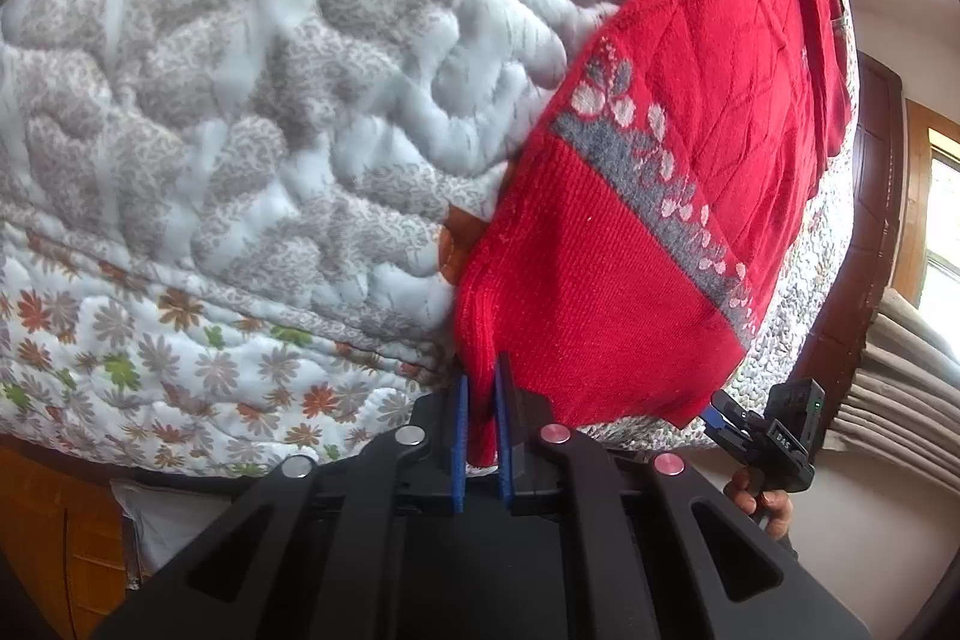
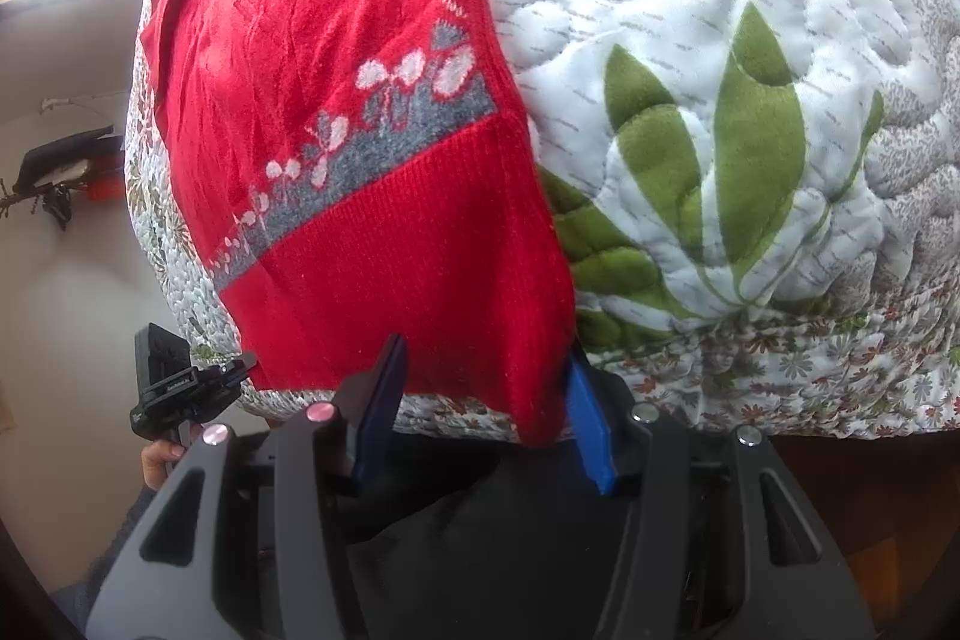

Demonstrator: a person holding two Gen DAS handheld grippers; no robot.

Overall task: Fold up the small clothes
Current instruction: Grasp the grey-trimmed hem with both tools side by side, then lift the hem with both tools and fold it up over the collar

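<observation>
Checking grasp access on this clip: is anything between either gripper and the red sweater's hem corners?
Nothing visible. The left gripper is already shut on one hem corner of the red sweater. The right gripper stands open with the other corner hanging between its fingers. Only the quilted bedspread lies underneath.

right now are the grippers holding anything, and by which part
The left gripper pinches the red sweater at one bottom hem corner. The right gripper is open around the other corner, not gripping.

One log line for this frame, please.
left gripper: shut on sweater hem | right gripper: open, around other corner | quilt: underneath
</observation>
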